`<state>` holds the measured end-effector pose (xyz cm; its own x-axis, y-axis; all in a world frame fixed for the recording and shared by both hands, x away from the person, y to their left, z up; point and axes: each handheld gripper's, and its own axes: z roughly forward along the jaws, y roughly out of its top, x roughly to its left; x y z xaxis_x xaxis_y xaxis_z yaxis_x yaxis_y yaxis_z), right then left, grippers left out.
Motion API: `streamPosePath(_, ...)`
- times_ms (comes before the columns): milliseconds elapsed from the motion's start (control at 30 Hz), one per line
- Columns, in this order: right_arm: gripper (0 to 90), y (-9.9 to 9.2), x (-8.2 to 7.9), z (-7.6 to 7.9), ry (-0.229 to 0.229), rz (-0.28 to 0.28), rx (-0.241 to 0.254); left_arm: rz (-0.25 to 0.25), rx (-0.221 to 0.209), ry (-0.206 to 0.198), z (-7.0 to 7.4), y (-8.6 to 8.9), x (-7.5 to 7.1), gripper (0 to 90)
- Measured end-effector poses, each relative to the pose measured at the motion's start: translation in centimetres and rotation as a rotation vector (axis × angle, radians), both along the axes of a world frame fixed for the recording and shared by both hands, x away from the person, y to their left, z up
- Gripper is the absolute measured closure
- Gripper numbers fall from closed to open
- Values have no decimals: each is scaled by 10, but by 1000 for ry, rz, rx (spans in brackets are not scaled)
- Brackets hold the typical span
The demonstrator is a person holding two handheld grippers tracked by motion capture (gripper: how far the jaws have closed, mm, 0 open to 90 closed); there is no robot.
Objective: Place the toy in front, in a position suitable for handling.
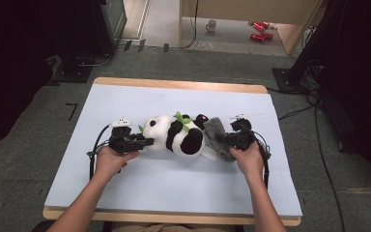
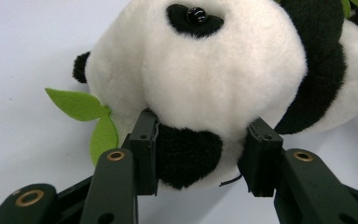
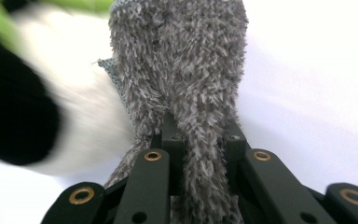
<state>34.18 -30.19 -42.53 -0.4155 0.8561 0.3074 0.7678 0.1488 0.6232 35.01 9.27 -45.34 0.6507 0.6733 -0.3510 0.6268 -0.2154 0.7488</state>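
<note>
High view: even overhead light; the pale sheet on the bench (image 1: 174, 179) reads bright and flat, with only soft, short shadows under the forearms. Both far corners of the room fall to near black. Frame is low in detail, slightly soft overall.

Left gripper view: sharp on the toy panda (image 2: 205, 70), with fur texture and a small glint on the eye; the sheet behind is washed to pale blue-grey.

Right gripper view: grey fuzzy cloth (image 3: 186, 74) in focus; the panda at the left edge is smeared and blurred. Sheet at right nearly blown out white.
</note>
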Motion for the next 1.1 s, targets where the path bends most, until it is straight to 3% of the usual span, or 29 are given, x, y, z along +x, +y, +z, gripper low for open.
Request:
streamPosePath(333,783,15,-18,61,-140,70,60,7,14,-12,1,-3,-3,559)
streamPosePath(500,782,35,-29,83,-197,132,71,4,25,-14,1,-3,-3,559)
streamPosePath(633,778,52,-31,83,-206,174,64,7,32,-19,2,-5,-4,559)
streamPosePath(767,776,64,-29,72,-186,191,23,-1,42,-23,2,-6,-6,560)
streamPosePath(867,778,63,-25,61,-174,180,-3,-5,50,-32,1,-8,-7,561)
streamPosePath(1100,780,48,-19,46,-133,144,27,-10,50,-31,1,-8,-7,560)
